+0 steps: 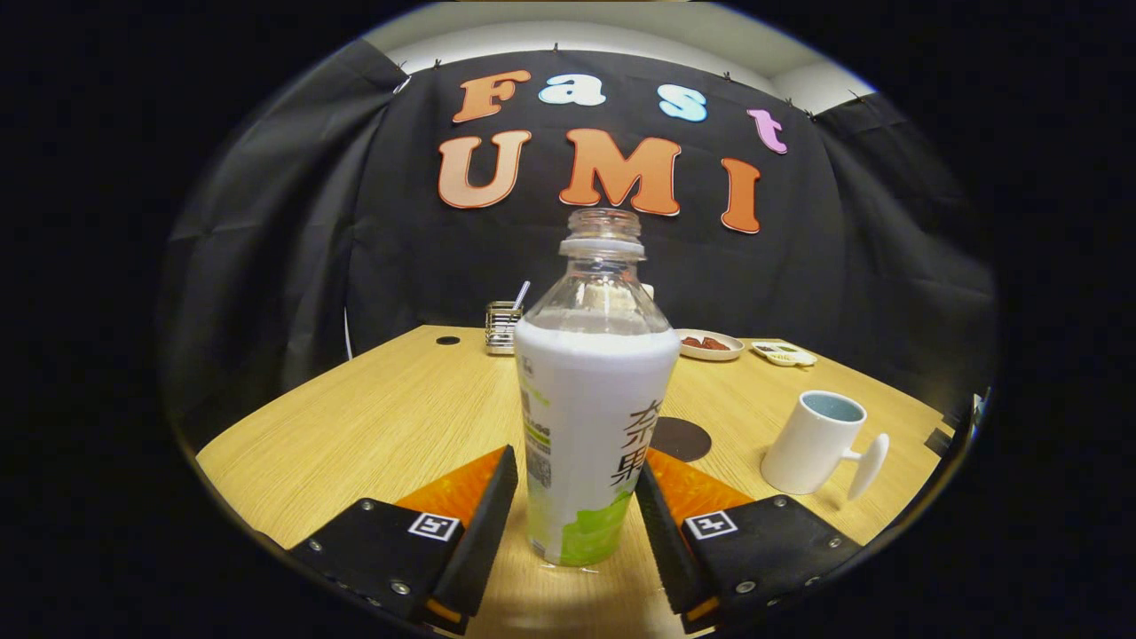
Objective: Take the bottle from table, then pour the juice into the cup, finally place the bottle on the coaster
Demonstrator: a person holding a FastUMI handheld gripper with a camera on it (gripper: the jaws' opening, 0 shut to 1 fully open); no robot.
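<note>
An uncapped clear bottle (593, 417) with a white and green label stands upright on the wooden table (390, 417), holding white juice up to its shoulder. It sits between my fingertips, and my gripper (577, 461) is shut on its lower body, one finger against each side. Just behind the bottle to the right, a dark round coaster (685, 438) lies flat, partly hidden by the bottle. Beyond my right finger stands a white cup (815, 442) with its handle pointing right; its inside looks empty.
At the table's far edge are a metal wire holder (502, 327) with a straw, a small plate (710, 344) of dark food and a small white dish (783, 353). A dark round hole (448, 340) is in the tabletop at far left. Black cloth walls the booth.
</note>
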